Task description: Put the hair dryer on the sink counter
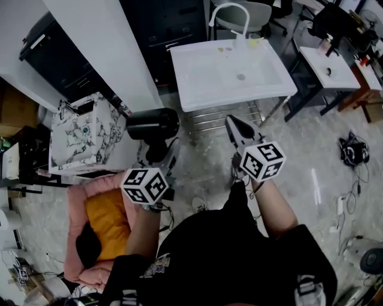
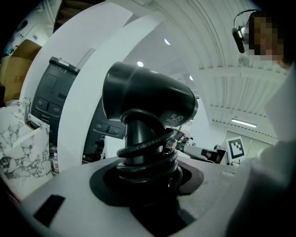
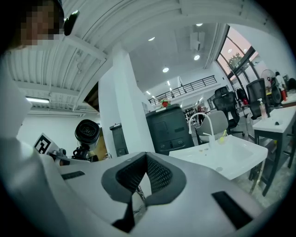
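Note:
A black hair dryer (image 1: 152, 124) stands upright in my left gripper (image 1: 157, 154), its barrel pointing right. In the left gripper view the jaws are shut on the hair dryer (image 2: 148, 99) at its handle, where the black cord (image 2: 145, 148) is wound round it. The white sink counter (image 1: 203, 89) with its curved faucet (image 1: 230, 12) stands ahead and to the right, apart from the dryer. My right gripper (image 1: 234, 127) hovers just in front of the counter's near edge, jaws together and empty. The right gripper view shows the sink counter (image 3: 222, 155) to the right and the hair dryer (image 3: 87, 133) at far left.
A white pillar (image 1: 108, 54) rises left of the sink. A marble-patterned box (image 1: 81, 131) and a pink cushion with an orange pad (image 1: 102, 221) lie to the left. A white desk (image 1: 332, 69) stands at right, with cables (image 1: 353, 149) on the floor.

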The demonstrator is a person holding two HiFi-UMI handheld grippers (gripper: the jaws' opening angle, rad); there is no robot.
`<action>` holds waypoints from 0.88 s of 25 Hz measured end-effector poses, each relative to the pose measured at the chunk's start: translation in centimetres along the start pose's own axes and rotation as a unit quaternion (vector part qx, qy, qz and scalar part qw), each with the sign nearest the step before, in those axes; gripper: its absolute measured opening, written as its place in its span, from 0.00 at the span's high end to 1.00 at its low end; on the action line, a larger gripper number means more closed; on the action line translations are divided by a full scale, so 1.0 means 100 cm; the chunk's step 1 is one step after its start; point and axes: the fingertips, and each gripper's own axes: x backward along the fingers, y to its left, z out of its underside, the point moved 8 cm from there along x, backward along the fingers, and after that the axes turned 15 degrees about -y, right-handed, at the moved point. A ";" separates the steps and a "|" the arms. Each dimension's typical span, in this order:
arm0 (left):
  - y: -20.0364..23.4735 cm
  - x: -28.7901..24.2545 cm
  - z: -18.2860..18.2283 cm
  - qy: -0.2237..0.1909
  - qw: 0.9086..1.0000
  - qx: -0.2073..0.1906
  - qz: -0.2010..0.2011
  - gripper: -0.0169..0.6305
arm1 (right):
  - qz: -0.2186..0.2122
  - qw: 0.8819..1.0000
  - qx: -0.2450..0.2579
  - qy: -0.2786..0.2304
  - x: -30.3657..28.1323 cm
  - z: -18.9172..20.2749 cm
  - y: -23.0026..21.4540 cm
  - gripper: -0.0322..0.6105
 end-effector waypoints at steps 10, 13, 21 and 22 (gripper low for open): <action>-0.013 -0.097 0.011 0.001 0.999 -0.004 -0.034 0.65 | -0.026 1.000 -0.015 0.005 -0.060 -0.016 -0.100 0.95; -0.017 -0.134 0.013 -0.002 0.999 -0.005 -0.049 0.65 | -0.038 0.999 -0.020 0.010 -0.086 -0.023 -0.138 0.95; -0.032 -0.232 0.021 -0.010 0.997 -0.010 -0.082 0.65 | -0.070 0.997 -0.038 0.016 -0.151 -0.042 -0.232 0.95; -0.034 -0.243 0.022 -0.012 0.996 -0.010 -0.087 0.65 | -0.075 0.996 -0.039 0.019 -0.158 -0.043 -0.241 0.95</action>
